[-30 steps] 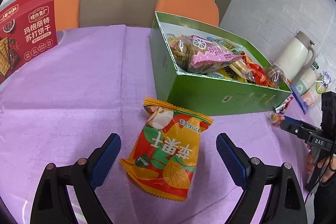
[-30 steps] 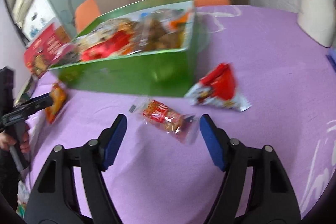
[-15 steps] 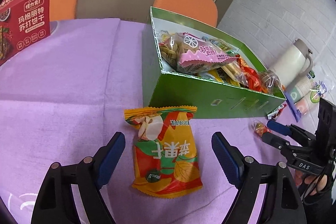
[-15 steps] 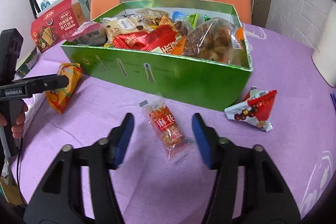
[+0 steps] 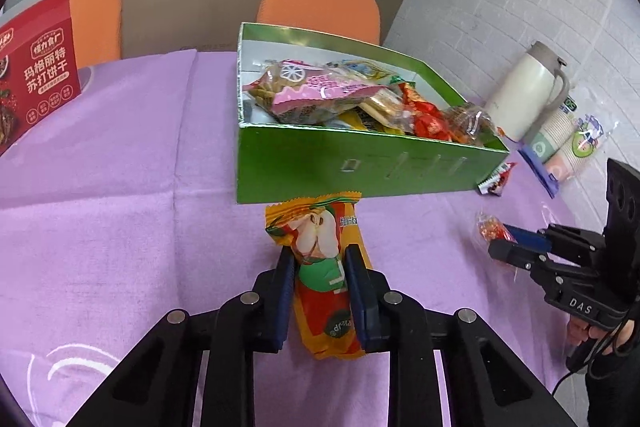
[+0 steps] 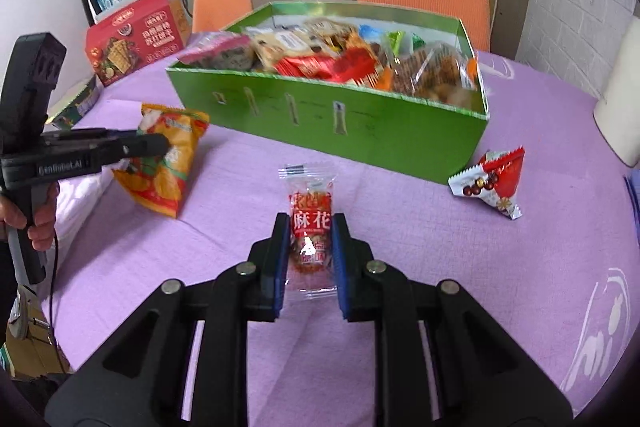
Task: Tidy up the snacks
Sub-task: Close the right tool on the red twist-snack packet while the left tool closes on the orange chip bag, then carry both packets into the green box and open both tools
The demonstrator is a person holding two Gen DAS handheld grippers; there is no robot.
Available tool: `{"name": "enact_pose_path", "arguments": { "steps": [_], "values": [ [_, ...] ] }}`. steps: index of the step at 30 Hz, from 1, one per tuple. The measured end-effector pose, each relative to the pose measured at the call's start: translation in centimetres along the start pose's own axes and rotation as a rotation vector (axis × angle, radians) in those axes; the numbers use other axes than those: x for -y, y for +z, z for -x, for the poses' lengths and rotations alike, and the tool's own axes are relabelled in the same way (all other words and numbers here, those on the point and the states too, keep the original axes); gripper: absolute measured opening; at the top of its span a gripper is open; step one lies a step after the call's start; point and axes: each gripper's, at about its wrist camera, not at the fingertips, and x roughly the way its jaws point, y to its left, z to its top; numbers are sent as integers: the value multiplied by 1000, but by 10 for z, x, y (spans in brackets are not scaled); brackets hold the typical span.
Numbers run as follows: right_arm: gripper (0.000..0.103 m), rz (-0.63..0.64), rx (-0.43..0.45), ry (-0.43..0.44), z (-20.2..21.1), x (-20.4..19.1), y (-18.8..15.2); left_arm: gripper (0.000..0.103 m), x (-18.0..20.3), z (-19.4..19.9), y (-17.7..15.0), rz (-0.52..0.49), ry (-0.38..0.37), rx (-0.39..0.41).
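Now both low: left gripper pinches orange packet, right gripper red twist snack

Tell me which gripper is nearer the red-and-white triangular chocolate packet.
Right. The right gripper sits a short way left of the packet; the left gripper is farther off.

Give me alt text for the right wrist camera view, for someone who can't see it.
The right gripper is shut on a small clear snack packet on a purple tablecloth. Behind it stands a green box full of snacks, with a red packet beside it; at left, the left gripper grips an orange bag.
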Motion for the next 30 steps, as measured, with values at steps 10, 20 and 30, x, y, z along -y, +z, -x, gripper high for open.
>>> {"name": "enact_pose_path", "arguments": {
  "steps": [10, 20, 30],
  "values": [
    [22, -24, 142, 14, 38, -9, 28, 21, 33, 70, 39, -24, -115, 153],
    [22, -176, 262, -19, 29, 26, 75, 21, 41, 51, 111, 27, -115, 214],
    [24, -212, 289, -69, -16, 51, 96, 21, 39, -13, 143, 44, -142, 178]
  ]
}}
